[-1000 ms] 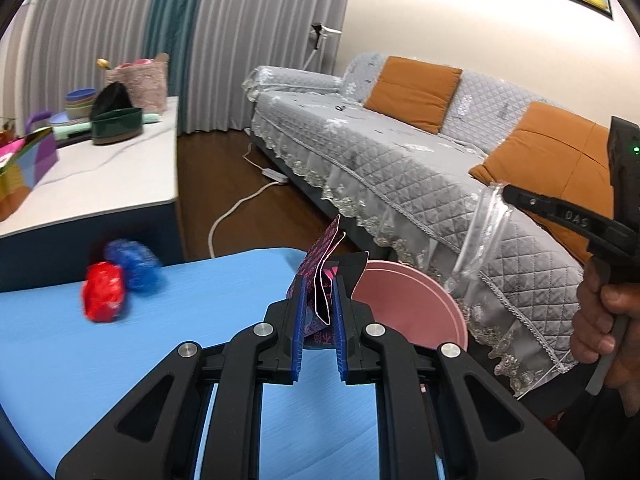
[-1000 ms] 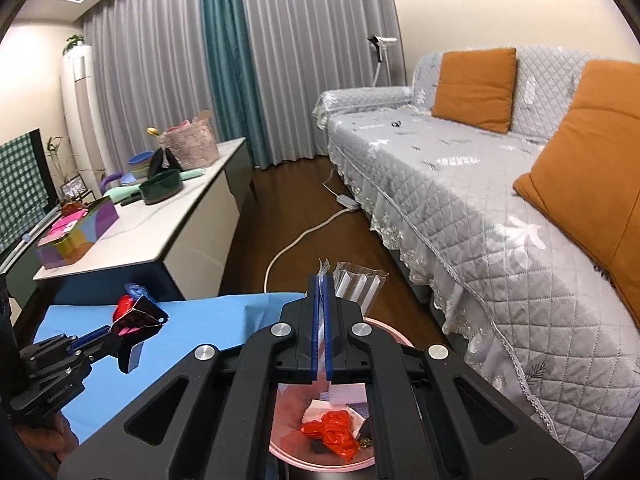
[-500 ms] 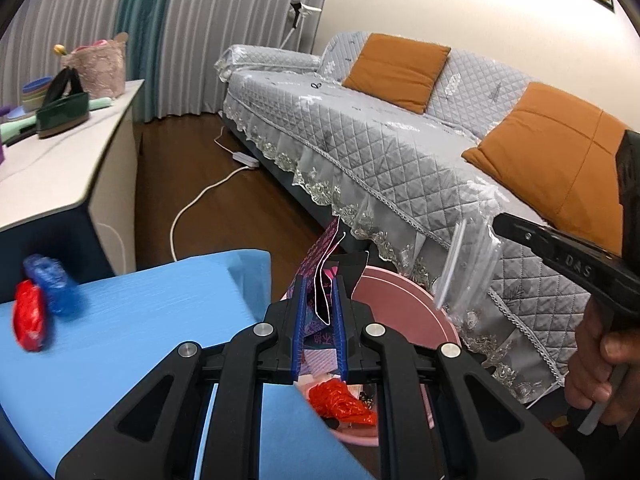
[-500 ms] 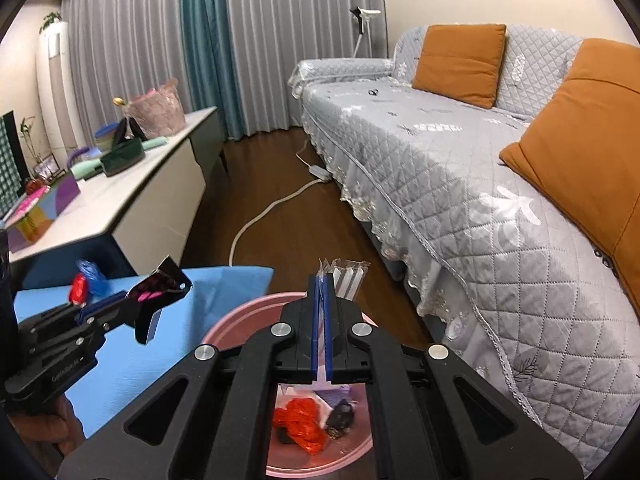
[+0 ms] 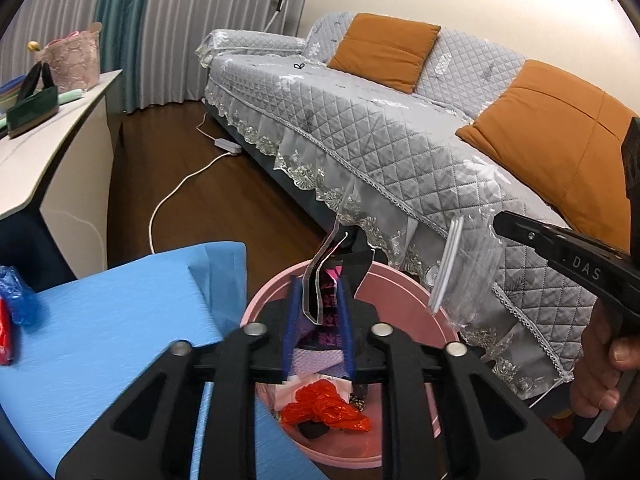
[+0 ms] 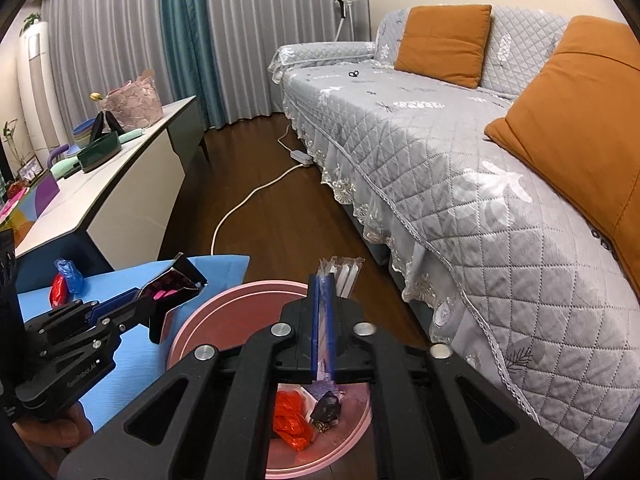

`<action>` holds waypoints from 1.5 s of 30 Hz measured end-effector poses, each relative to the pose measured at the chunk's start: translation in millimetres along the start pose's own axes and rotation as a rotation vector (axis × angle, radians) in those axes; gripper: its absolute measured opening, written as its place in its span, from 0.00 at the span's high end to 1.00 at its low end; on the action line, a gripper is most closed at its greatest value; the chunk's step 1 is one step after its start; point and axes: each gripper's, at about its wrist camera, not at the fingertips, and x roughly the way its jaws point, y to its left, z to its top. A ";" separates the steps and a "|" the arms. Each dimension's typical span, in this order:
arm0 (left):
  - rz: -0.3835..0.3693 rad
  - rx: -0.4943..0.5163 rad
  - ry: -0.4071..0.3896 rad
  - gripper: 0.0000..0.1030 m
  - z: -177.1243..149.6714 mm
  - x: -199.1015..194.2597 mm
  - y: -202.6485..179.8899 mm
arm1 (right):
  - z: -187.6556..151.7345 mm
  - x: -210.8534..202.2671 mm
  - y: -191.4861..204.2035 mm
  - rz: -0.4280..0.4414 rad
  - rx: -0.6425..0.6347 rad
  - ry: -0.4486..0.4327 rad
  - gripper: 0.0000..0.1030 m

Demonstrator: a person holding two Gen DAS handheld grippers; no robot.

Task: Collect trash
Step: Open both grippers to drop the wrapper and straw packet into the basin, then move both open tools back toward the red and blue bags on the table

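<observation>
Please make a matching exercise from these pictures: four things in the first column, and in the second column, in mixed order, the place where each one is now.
Things:
1. dark wrapper
2. clear plastic bag
3. red crumpled bag
4. blue wad

Places:
a. lying inside the pink bin
b. on the blue table cover
c. between the left gripper pads
d. hanging from the right gripper

Pairs: 1-c, 2-d, 3-a, 4-b

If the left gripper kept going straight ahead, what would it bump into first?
Probably the far rim of the pink bin, just beyond the left gripper and its dark wrapper. If it clears that, the sofa's lace skirt. Depth is unclear.
</observation>
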 end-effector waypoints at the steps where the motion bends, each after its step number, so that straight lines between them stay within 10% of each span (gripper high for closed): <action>1: 0.003 -0.001 0.003 0.75 -0.2 -0.8 1.1 | 0.3 0.0 -1.0 -0.007 0.006 0.003 0.90; 6: 0.025 -0.017 -0.003 0.69 -1.6 -14.2 7.7 | 1.6 -3.7 -9.5 -0.021 0.056 -0.008 0.63; 45: 0.319 -0.185 -0.147 0.69 -89.5 -221.0 131.7 | -13.0 -81.7 79.2 0.147 -0.042 -0.135 0.62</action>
